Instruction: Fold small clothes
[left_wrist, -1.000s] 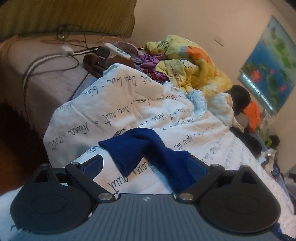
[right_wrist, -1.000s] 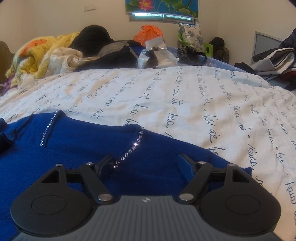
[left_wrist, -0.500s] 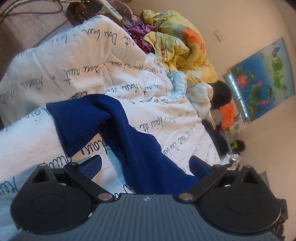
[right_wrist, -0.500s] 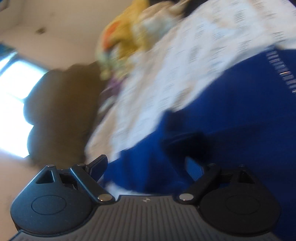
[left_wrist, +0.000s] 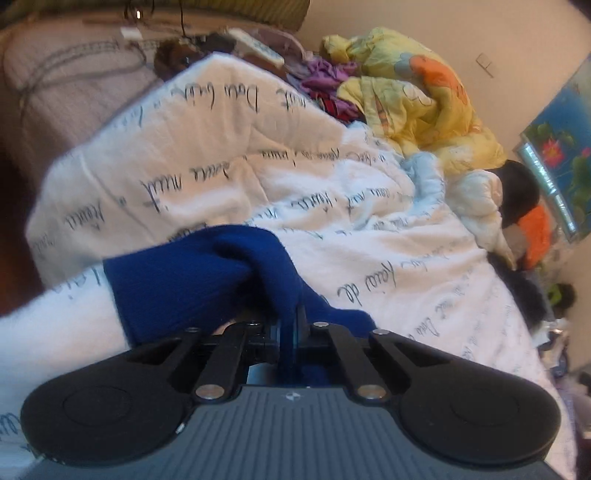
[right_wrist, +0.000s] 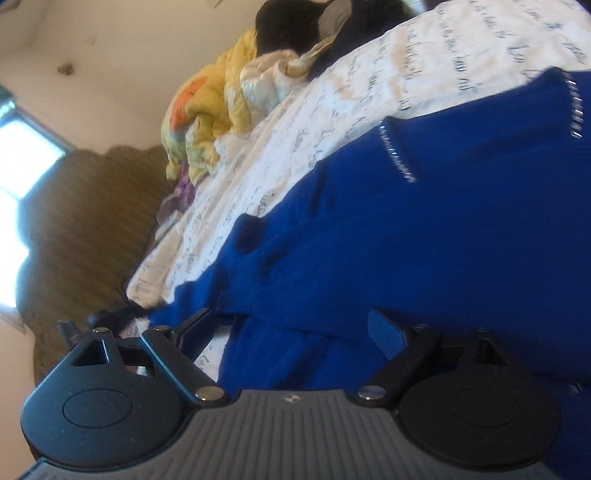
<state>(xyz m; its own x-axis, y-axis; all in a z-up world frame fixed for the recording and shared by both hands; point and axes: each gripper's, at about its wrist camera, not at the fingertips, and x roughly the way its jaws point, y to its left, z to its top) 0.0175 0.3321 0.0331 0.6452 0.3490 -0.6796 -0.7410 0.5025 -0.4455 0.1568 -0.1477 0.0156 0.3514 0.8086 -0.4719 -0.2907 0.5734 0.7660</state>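
A small blue knit sweater lies on a white blanket printed with black script. In the left wrist view its ribbed sleeve (left_wrist: 177, 280) bunches up toward my left gripper (left_wrist: 290, 325), whose pads are shut on a pinch of the blue knit. In the right wrist view the sweater body (right_wrist: 424, 236), trimmed with rows of rhinestones (right_wrist: 397, 153), fills the right half. My right gripper (right_wrist: 291, 328) is rolled sideways and stands open over a folded blue edge, with cloth lying between the spread fingers (right_wrist: 384, 332) but nothing pressing on it.
The white blanket (left_wrist: 229, 147) covers the bed. A yellow patterned quilt (left_wrist: 413, 99) and purple clothes (left_wrist: 325, 70) are heaped at the far end, with dark and orange items (left_wrist: 535, 236) beyond. A brown headboard (right_wrist: 81, 229) and a bright window (right_wrist: 26, 155) lie to the left.
My left gripper went from wide open over the sleeve to shut on it. The right gripper swung and rolled from facing the far wall to facing the headboard side, staying open.
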